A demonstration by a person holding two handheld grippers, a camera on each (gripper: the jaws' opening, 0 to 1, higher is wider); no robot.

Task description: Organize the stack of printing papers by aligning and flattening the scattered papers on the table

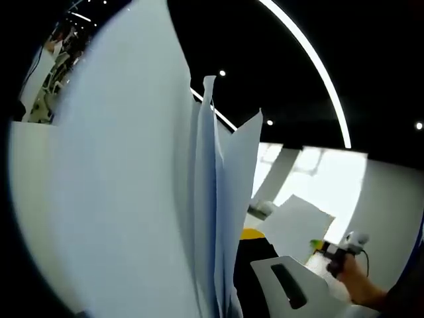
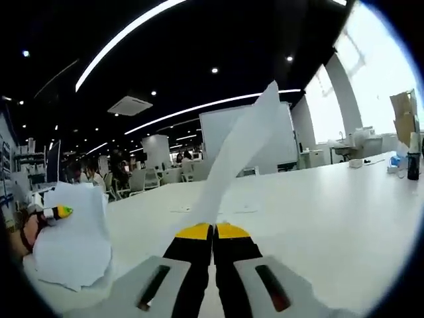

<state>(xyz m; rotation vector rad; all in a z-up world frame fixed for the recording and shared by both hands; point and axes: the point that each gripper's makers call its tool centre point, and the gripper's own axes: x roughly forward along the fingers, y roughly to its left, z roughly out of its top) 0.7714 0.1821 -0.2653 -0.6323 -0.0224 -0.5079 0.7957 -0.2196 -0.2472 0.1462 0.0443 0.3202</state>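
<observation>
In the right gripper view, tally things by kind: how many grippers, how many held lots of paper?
Yellow-tipped black two-jaw grippers: 2 (right gripper, left gripper)
Held lots of white printing paper: 2 (bent upright paper, rumpled bunch)
Total: 4

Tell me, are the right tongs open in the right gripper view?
No, the right tongs are shut, pinching a sheet of paper between their yellow tips.

White papers [image 1: 132,199] upright, fanned; single sheet [image 2: 242,152] tilted.
</observation>
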